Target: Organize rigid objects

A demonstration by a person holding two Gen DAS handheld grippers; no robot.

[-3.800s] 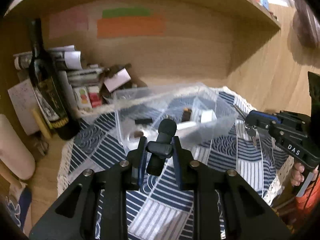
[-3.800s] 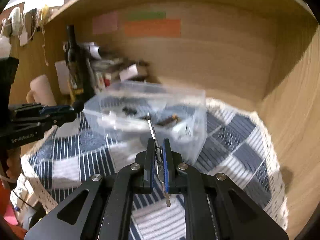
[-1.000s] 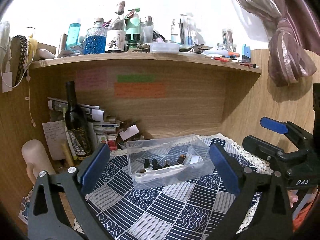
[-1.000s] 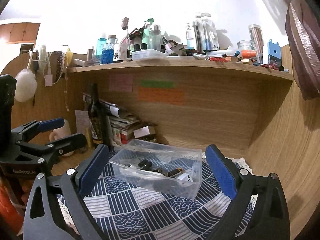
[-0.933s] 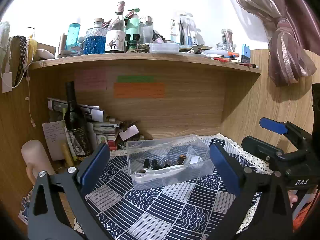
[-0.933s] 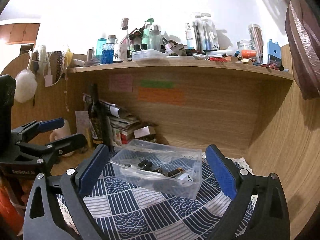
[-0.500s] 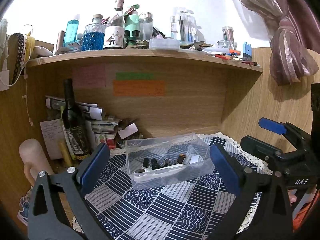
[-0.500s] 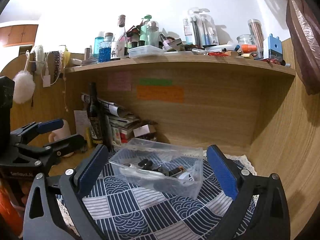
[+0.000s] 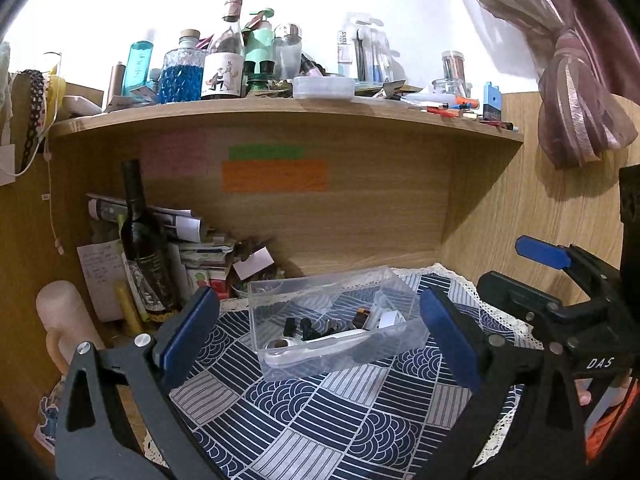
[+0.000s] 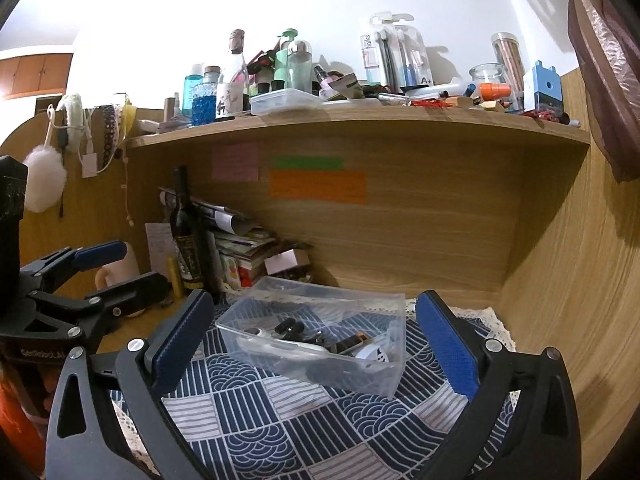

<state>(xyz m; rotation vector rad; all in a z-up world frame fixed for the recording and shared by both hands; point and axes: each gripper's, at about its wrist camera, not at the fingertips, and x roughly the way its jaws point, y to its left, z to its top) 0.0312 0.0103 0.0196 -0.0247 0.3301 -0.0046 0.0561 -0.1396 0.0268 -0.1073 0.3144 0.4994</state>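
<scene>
**Both tongs empty, bin loaded**

Nearest, left tongs (image 9: 320,336) and right tongs (image 10: 310,338) gaped wide, holding nothing. Beyond, at 12 o'clock on the counter's patterned cloth (image 9: 320,412), sat the clear bin (image 9: 332,328): likely light, stiff, slick-walled; grip its rim. Wine bottle (image 9: 142,240) at 10 o'clock.

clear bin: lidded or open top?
Open top. The clear bin shows a bare rim with no lid, and small items lie exposed inside in both wrist views.
</scene>
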